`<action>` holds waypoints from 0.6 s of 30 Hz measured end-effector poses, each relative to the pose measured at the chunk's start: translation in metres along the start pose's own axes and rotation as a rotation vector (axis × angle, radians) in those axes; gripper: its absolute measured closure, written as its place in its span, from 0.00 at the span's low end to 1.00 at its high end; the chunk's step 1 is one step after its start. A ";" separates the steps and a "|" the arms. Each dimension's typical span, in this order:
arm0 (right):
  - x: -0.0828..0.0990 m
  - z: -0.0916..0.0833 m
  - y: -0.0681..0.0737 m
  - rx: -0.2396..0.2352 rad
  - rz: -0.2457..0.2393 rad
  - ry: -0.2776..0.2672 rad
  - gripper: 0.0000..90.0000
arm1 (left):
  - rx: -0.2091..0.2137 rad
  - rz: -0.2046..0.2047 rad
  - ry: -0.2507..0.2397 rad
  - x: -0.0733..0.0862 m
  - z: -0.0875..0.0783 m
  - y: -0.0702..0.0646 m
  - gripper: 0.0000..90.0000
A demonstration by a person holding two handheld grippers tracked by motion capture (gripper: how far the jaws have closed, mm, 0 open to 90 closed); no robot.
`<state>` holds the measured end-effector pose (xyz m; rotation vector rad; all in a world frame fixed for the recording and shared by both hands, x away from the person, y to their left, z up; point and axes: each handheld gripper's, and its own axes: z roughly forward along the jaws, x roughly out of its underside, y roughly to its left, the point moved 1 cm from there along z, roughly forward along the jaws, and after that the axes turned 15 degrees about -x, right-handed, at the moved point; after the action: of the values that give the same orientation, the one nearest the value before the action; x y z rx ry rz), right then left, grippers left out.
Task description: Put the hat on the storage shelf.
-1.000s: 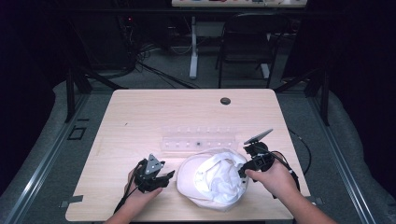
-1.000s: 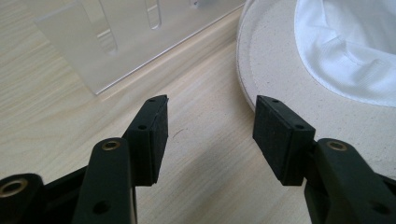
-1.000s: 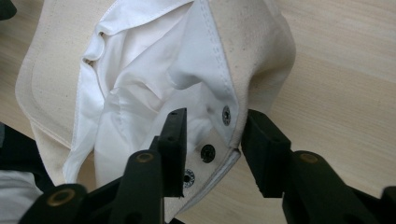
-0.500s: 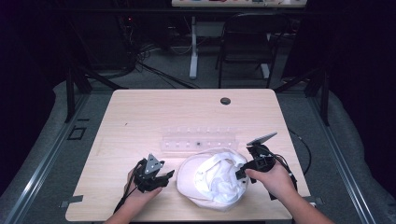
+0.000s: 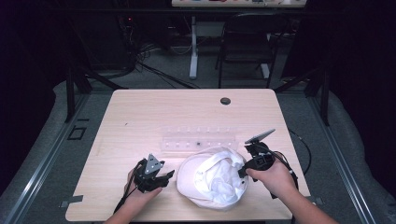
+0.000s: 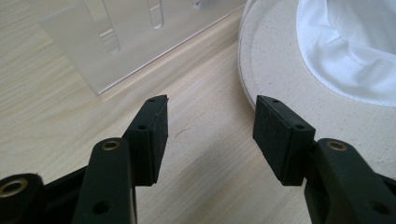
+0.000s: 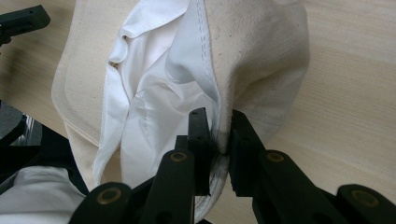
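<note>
left tool [image 5: 164, 176]: spread, nothing between the jaws; hovers over bare desk [image 5: 140, 116] just beside the hat's left edge; hat brim near the right-hand pad [image 6: 280, 137] in the left gripper view, not touching.
hat [image 5: 212, 179]: upside down on the near middle of the desk, white lining up, between the two tools; clear plastic rack [image 5: 198, 140] just behind it.
right tool [image 5: 243, 170]: pinching the hat's right rim, one pad inside on the lining, one outside on the beige cloth; thin fold of cloth in the pinch, seen in the right gripper view [image 7: 219, 133].
risk 1: shallow pinch near the pad tips; a lift or tug likely slips the cloth out.
risk 2: soft hat held at one point only; likely sags, folds or swings if raised, could drag across the desk.
risk 3: rack close behind; a push forward could knock it.
risk 4: left tool idle and apart from the brim; no counter-hold if the hat slides left.
change, left tool: same place, same spread as a second ago.
change, hat: same spot on the desk, right rim now bunched in the pinch.
change, right tool: jaws have just been closing, wide a second ago, now clamped on the rim; hand barely shifted.
</note>
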<state>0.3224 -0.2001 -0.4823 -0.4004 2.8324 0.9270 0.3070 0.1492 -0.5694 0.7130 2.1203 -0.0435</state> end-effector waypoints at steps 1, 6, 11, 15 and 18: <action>0.000 -0.001 0.001 -0.002 -0.007 0.006 0.90 | 0.001 0.000 0.000 0.000 0.000 0.000 0.51; -0.004 -0.008 0.007 -0.003 -0.017 -0.001 0.90 | 0.003 -0.004 0.000 0.000 0.000 0.000 0.51; -0.009 -0.018 0.015 -0.014 -0.029 -0.003 0.90 | 0.004 -0.005 0.001 0.000 0.000 0.000 0.51; -0.013 -0.027 0.023 -0.011 -0.046 -0.018 0.90 | 0.004 -0.004 -0.001 0.000 0.000 0.000 0.51; -0.018 -0.038 0.030 -0.017 -0.078 -0.022 0.91 | 0.004 -0.006 0.000 0.000 0.000 0.000 0.51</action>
<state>0.3288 -0.1960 -0.4314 -0.4963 2.7688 0.9351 0.3069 0.1490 -0.5699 0.7089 2.1230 -0.0510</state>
